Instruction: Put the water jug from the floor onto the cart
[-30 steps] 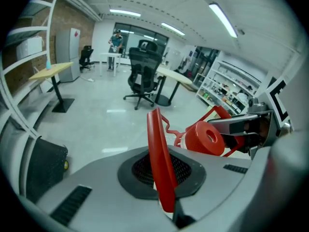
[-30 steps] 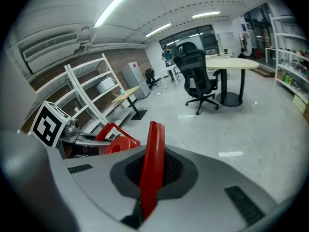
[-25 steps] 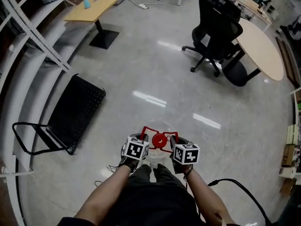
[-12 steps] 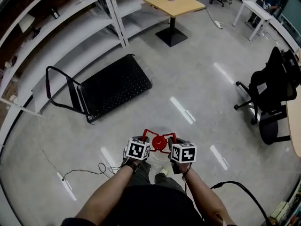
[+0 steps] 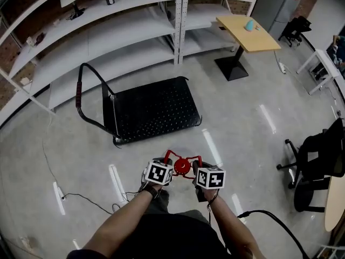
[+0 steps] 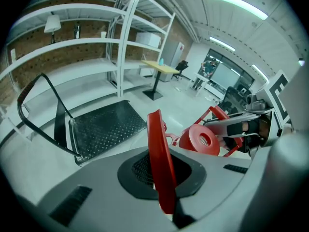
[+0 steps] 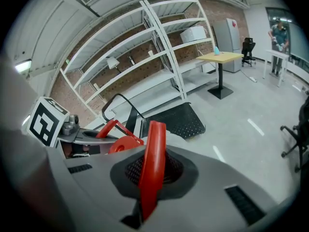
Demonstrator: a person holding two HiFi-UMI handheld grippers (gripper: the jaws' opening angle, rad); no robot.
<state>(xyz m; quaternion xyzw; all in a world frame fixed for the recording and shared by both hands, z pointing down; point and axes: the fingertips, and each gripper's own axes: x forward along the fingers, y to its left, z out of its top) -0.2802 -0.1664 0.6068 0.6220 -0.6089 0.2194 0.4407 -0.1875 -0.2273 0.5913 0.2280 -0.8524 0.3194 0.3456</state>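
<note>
Water jug (image 5: 183, 167), red cap facing up and body hidden below, hangs upright over the floor (image 5: 242, 123), near the black cart (image 5: 153, 109). The left gripper (image 6: 162, 175) and right gripper (image 7: 149, 178) each clamp one of its red handles (image 5: 170, 155).

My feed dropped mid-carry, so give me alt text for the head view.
The left gripper and right gripper are both shut on the red handle of the water jug, held close before the person's body. The black cart stands on the floor just ahead, in front of white shelves, with an office chair off to the right.
</note>
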